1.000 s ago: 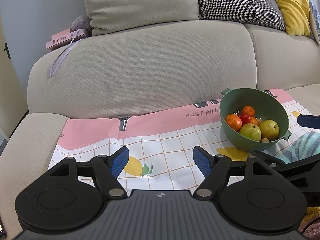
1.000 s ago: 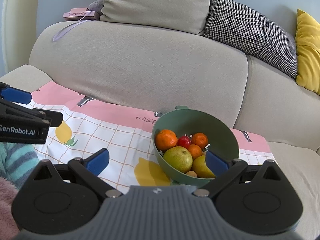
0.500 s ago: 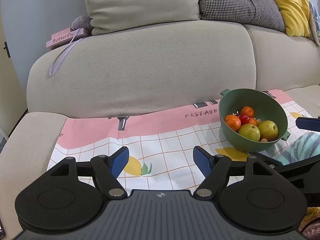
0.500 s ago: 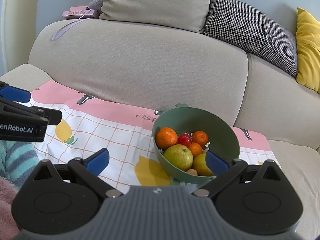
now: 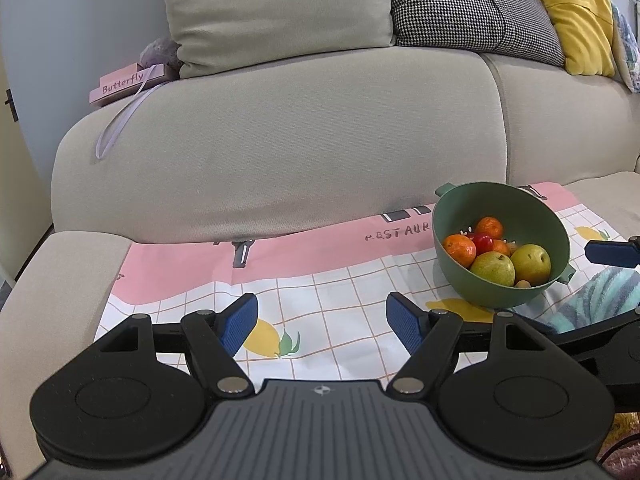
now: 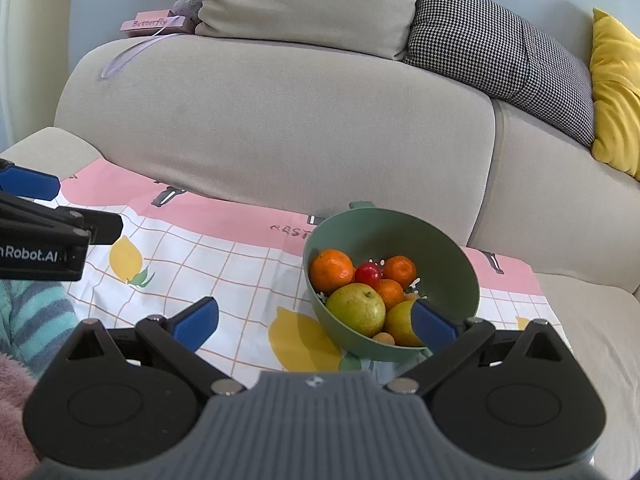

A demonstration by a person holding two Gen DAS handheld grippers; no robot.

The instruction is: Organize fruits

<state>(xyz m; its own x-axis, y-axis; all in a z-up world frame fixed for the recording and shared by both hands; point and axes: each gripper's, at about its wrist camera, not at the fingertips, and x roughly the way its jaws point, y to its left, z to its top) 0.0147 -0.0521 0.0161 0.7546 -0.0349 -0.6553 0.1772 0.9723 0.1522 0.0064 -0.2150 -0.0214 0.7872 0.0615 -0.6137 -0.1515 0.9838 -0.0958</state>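
Surface: I see a pink-and-white checked cloth (image 5: pixel 320 292) with lemon prints spread over the sofa seat (image 5: pixel 52 280); it fills the middle of both views.
Room: beige sofa back (image 5: pixel 280 152) across the centre; a grey cushion (image 5: pixel 276 8), a houndstooth cushion (image 5: pixel 468 12) and a yellow cushion (image 5: pixel 572 16) line the top of the left wrist view.
Upper left: a pink "Butterfly" box (image 5: pixel 126 84) sits on the sofa back.
Fruit: oranges, pears and a small red fruit lie in the green bowl (image 6: pixel 444 256), lower centre-right in the right wrist view, right of centre (image 5: pixel 532 208) in the left.
Left gripper (image 5: pixel 322 318): I hold it spread apart, holding nothing, over the cloth at lower centre.
Right gripper (image 6: pixel 316 318): spread apart, holding nothing; its right finger overlaps the bowl's near rim in the picture, contact unclear.
Edges: the cloth's left edge meets bare seat at lower left.
Open room: bare cloth lies left of the bowl.
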